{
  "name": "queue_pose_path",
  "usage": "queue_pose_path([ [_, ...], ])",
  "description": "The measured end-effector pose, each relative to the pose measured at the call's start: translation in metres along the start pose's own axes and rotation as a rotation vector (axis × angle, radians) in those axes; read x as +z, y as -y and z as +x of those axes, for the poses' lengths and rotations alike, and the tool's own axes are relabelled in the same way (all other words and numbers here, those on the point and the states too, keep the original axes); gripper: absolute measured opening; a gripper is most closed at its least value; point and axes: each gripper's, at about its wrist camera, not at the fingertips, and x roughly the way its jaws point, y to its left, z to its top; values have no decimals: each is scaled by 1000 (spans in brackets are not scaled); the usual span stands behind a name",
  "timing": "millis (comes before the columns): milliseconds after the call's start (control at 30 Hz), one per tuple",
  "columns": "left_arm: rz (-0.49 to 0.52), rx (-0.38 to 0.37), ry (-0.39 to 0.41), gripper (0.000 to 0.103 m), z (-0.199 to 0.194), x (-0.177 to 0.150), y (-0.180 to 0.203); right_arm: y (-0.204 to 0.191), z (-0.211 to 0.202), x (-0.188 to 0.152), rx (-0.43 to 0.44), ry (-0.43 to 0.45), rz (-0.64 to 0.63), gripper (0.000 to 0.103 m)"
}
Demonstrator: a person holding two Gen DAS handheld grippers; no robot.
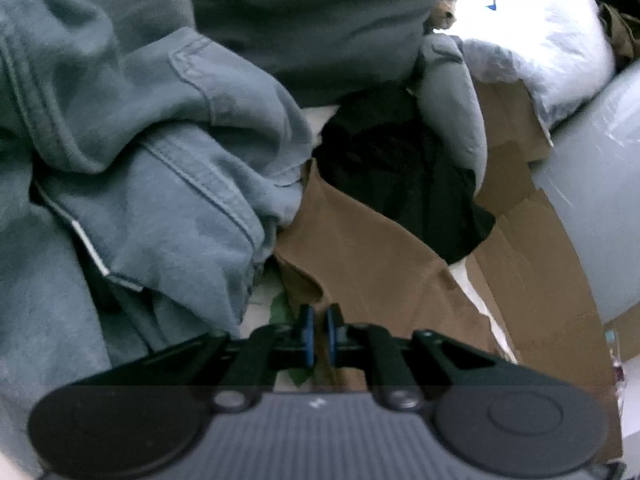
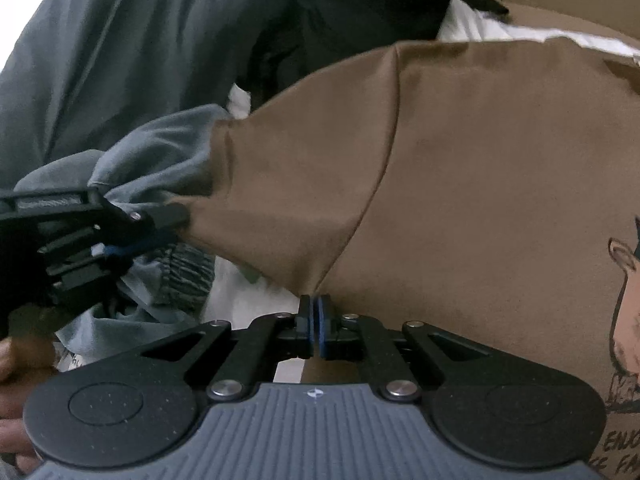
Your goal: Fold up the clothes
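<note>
Pinching the brown shirt (image 2: 460, 184), both tools, right (image 2: 316, 328) and left (image 1: 319, 330), are pressed together.

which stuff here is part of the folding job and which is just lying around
In the job:
- brown t-shirt, pinched by both grippers
- left gripper
- right gripper

Lying about:
- blue-grey garment
- black garment
- cardboard
- plastic bag

My brown cotton T-shirt (image 2: 460, 184) with a printed cartoon face is stretched out, its sleeve reaching left; crumpled blue-grey garments (image 1: 152, 152) lie heaped beside it.
</note>
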Motion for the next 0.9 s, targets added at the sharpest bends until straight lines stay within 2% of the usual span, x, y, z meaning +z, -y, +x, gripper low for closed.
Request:
queue_pose_path([
  [267,94,-55,-41,6,-5,-7,21,8,17,-2,5,-36,38,0],
  [400,139,-91,-80,6,-7,-14,33,7,21,-3,-1,-47,8,1],
  [900,232,-169,-154,4,-3,-38,54,18,25,-8,41,-33,29,6],
])
